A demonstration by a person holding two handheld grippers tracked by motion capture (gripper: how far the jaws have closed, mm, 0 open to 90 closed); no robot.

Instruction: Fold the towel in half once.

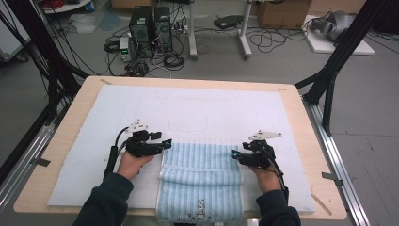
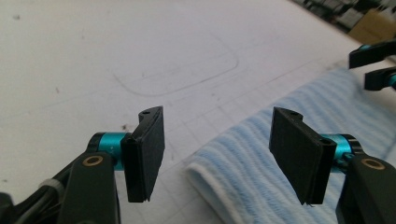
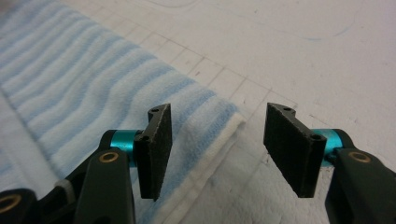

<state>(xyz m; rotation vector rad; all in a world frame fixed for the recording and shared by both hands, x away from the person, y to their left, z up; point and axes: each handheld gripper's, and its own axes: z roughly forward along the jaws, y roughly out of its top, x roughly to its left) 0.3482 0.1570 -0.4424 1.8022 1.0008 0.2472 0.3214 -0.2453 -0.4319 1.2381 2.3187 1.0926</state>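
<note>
A blue-and-white striped towel (image 1: 202, 174) lies folded on the white mat at the near edge, with a small rabbit figure at its hanging end. My left gripper (image 1: 165, 143) sits at the towel's far left corner, its jaws open. In the left gripper view the towel's corner (image 2: 233, 158) lies below and between the spread pads of the left gripper (image 2: 217, 154), untouched. My right gripper (image 1: 235, 154) is at the far right corner, also open. In the right gripper view the towel's white-edged corner (image 3: 93, 84) lies under the gap of the right gripper (image 3: 217, 149), with nothing held.
The white mat (image 1: 188, 108) covers most of the wooden table (image 1: 301, 122) and bears faint drawn outlines. Black frame struts (image 1: 329, 80) stand at the table's far corners. Computers and cables (image 1: 150, 33) sit on the floor beyond. The right gripper (image 2: 373, 65) shows far off in the left gripper view.
</note>
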